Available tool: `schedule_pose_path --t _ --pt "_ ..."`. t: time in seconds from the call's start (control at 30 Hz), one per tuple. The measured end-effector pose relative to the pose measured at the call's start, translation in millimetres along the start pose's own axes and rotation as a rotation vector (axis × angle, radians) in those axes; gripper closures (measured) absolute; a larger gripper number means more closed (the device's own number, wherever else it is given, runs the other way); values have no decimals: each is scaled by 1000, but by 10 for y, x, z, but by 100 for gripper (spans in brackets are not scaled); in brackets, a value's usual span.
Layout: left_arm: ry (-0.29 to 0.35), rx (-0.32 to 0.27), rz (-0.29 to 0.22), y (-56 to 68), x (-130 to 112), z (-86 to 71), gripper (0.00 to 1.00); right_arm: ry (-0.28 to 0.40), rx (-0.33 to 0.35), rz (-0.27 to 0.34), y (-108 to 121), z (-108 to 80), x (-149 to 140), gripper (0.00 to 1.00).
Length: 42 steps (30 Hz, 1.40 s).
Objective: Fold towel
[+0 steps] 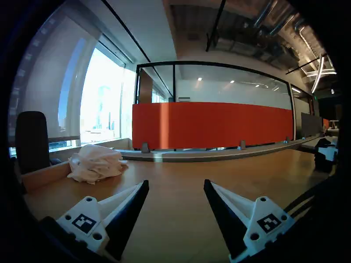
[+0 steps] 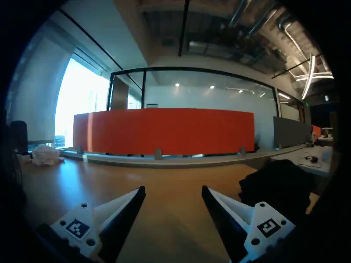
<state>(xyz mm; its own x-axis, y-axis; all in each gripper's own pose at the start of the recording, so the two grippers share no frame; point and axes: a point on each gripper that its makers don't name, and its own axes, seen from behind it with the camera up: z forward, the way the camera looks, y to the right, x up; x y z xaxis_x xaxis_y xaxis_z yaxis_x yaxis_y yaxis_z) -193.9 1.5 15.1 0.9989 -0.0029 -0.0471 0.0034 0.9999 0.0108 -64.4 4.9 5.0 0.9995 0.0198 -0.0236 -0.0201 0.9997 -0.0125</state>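
The left gripper (image 1: 176, 181) stood open with nothing between its jaws, low over a wooden desk (image 1: 188, 168), and the crumpled white towel (image 1: 96, 163) lay well ahead of it to the left, near the window and just beside a dark chair back (image 1: 31, 140). The right gripper (image 2: 173, 187) was likewise open and empty. In its view, a heap of black cloth (image 2: 276, 184) sat close by its right finger, the towel lay far off at the left, and an orange partition (image 2: 164, 131) stood behind.
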Motion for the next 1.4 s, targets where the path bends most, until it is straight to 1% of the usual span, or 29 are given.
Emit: schedule_pose_path --t 0.3,0.9,1.4 --pt "0 0 0 0 -2 2 7 1 13 0 -14 -14 -6 0" --pt "0 0 0 0 0 1 7 0 -3 0 42 -18 6 0" --pt "-1 0 0 -2 17 -3 7 0 -3 0 43 -13 -12 0"
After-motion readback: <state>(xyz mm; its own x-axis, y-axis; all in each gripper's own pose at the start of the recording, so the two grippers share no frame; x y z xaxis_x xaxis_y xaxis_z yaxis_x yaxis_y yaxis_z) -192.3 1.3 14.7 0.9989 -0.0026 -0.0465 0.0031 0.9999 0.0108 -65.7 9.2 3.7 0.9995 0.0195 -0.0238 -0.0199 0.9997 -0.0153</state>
